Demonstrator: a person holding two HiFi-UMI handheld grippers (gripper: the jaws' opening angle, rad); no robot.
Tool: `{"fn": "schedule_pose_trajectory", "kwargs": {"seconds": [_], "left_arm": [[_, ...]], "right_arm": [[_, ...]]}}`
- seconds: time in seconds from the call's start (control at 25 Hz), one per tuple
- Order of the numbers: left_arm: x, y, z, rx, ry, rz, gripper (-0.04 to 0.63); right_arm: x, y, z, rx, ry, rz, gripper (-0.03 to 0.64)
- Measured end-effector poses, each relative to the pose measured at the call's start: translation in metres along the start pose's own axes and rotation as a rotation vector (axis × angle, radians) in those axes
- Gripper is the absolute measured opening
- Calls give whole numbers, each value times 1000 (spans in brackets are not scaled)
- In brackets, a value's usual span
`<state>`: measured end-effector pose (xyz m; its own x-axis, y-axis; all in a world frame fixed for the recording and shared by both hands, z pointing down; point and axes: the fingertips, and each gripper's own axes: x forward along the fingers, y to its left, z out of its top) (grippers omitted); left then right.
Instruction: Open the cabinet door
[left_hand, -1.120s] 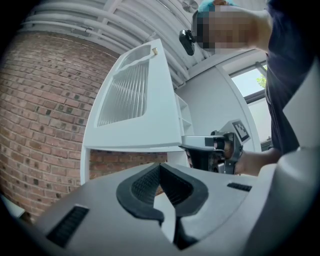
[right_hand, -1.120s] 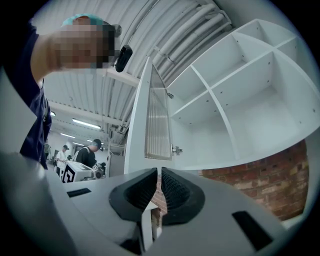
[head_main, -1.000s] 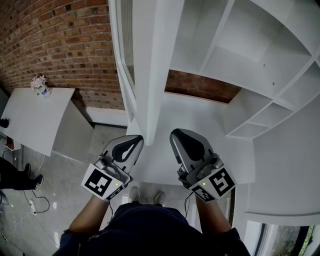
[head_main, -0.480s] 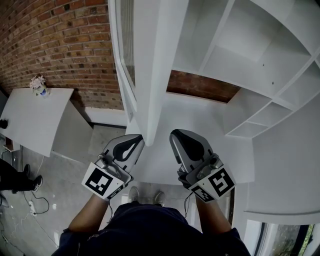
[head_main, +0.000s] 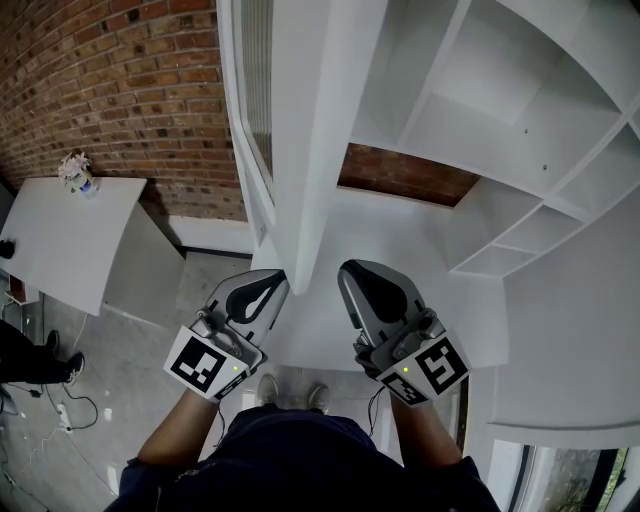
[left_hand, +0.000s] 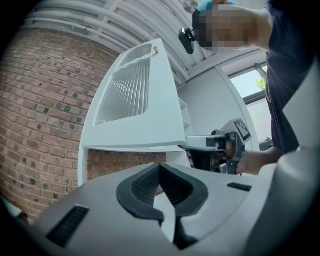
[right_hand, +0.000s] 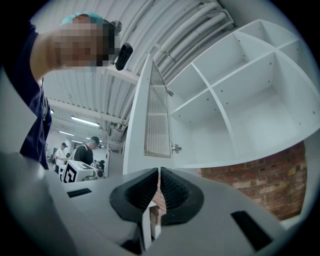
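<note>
The white cabinet door (head_main: 300, 150) with its ribbed glass panel stands swung open, edge-on between my two grippers. It also shows as a door (left_hand: 135, 100) in the left gripper view and as a door (right_hand: 157, 120) in the right gripper view. Behind it the open white shelves (head_main: 500, 110) are bare. My left gripper (head_main: 272, 282) is left of the door's lower edge, my right gripper (head_main: 350, 270) just right of it. The left gripper (left_hand: 160, 167) and the right gripper (right_hand: 159, 172) are both shut, holding nothing and touching nothing.
A brick wall (head_main: 130, 100) runs along the left. A white table (head_main: 70, 235) carries a small flower pot (head_main: 78, 170). Someone's shoes (head_main: 62, 365) and cables lie on the floor at far left. Other people (right_hand: 90, 150) stand far off.
</note>
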<state>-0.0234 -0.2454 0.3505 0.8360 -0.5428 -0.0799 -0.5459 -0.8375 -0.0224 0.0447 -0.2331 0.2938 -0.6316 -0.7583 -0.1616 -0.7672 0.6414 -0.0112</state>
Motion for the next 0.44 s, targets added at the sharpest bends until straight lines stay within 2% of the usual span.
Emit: {"fn": "schedule_pose_trajectory", "kwargs": {"seconds": [0.44], "left_arm": [[1, 1, 1, 0, -5, -2, 8]], "right_arm": [[1, 0, -1, 1, 1, -3, 35]]}}
